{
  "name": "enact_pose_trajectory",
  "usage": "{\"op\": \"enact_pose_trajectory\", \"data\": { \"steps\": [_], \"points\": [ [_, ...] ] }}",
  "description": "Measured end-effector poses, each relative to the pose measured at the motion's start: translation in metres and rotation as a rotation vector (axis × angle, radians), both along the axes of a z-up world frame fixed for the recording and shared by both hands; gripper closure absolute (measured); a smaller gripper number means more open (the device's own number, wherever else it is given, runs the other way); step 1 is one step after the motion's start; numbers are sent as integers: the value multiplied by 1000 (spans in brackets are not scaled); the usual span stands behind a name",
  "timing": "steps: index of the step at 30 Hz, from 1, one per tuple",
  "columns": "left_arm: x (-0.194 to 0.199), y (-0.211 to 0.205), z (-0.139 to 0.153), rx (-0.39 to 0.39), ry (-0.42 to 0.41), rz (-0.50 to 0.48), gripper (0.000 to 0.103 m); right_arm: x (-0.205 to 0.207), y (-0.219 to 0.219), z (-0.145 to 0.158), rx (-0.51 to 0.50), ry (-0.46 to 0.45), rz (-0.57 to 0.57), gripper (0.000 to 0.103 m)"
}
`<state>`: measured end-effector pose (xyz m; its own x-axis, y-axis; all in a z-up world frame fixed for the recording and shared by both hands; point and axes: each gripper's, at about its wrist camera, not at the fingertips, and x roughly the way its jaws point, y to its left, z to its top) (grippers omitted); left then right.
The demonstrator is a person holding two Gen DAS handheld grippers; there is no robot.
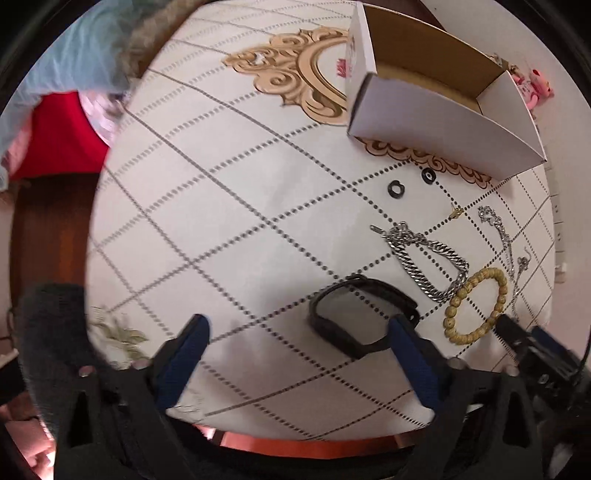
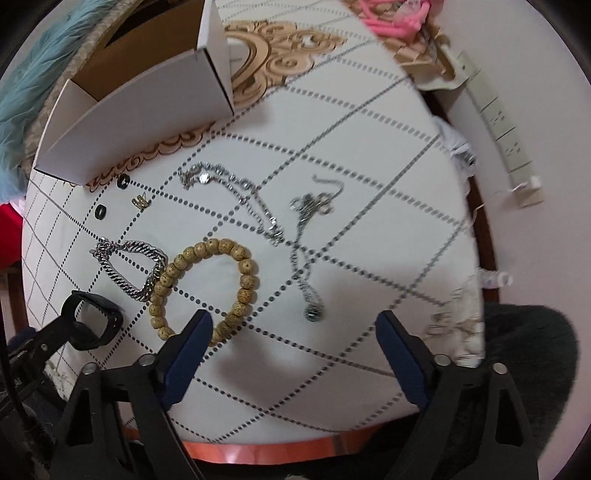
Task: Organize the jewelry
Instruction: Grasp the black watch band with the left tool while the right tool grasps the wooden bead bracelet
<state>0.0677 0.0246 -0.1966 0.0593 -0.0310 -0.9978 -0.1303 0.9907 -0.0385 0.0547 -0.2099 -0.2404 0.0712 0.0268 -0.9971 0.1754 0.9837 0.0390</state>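
Observation:
Jewelry lies on a white patterned tabletop (image 1: 221,206). A black band (image 1: 354,317) lies just ahead of my open left gripper (image 1: 295,332), touching its right finger; it also shows in the right wrist view (image 2: 92,321). A wooden bead bracelet (image 2: 203,284) lies by the left finger of my open, empty right gripper (image 2: 295,328). A silver chain bracelet (image 1: 428,258), two black rings (image 1: 396,189), a small gold piece (image 2: 140,201) and thin silver necklaces (image 2: 236,192) lie nearby. An open white cardboard box (image 1: 439,122) stands behind them.
Pink objects (image 2: 391,18) lie at the table's far edge. A white power strip (image 2: 502,129) runs along the wall at right. Blue furry fabric (image 2: 33,85) sits behind the box. The table's front edge (image 2: 258,448) is close beneath both grippers.

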Motion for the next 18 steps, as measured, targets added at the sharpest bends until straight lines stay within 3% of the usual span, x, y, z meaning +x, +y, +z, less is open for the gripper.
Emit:
{"op": "enact_pose_trajectory", "data": {
  "steps": [4,5,9,13,18],
  "points": [
    [1,-3,-12,-20,12,-3,44,0,4,-8,16,-18,6,29],
    [0,-5,-14,-15,7,-12,55,0,7,-9,7,-31,20,30],
    [-3,-9,-18,-11,-4,-55,83,-3,14,-9,-37,-52,58,50],
    [-8,-11,-22,30,-42,-117,87,-10,16,-7,-54,-51,86,79],
    [-15,-16,-22,48,-61,-138,88,-20,20,-2,-73,-49,119,82]
  ]
}}
